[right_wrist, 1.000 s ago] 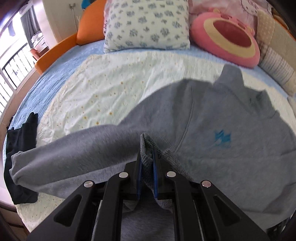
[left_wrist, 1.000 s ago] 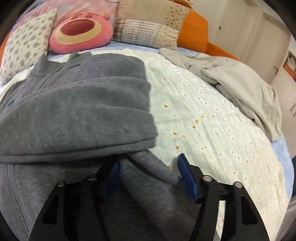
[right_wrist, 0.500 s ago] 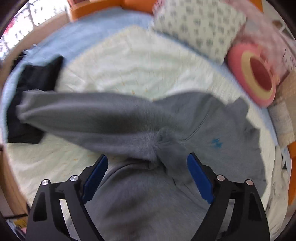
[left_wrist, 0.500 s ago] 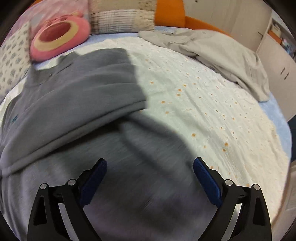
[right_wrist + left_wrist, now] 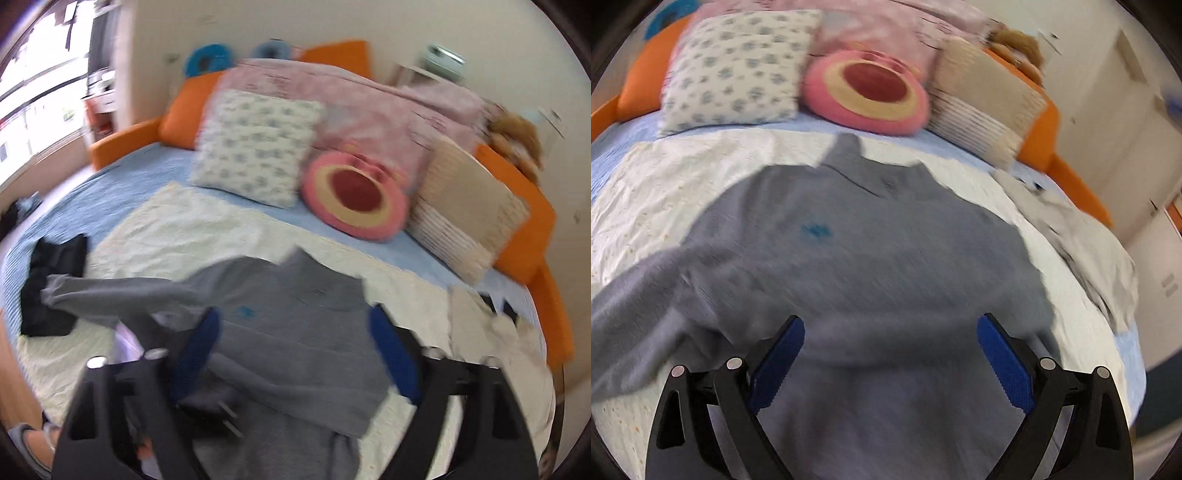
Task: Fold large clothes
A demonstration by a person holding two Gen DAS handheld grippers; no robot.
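Grey sweatshirt [image 5: 871, 266] bears a blurred, unreadable blue logo [image 5: 816, 232]; both tools gape empty.

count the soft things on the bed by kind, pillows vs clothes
pillows: 3 (patterned white, round pink, beige)
clothes: 3 (grey sweatshirt, black garment, pale garment)
total: 6

Grey sweatshirt [image 5: 886, 266] with small blue chest logo [image 5: 816, 232] beyond blue-padded jaws; white, orange-flecked bedspread [image 5: 683, 192]; blue-flowered white pillow [image 5: 735, 70]; pink round cushion [image 5: 868, 92].
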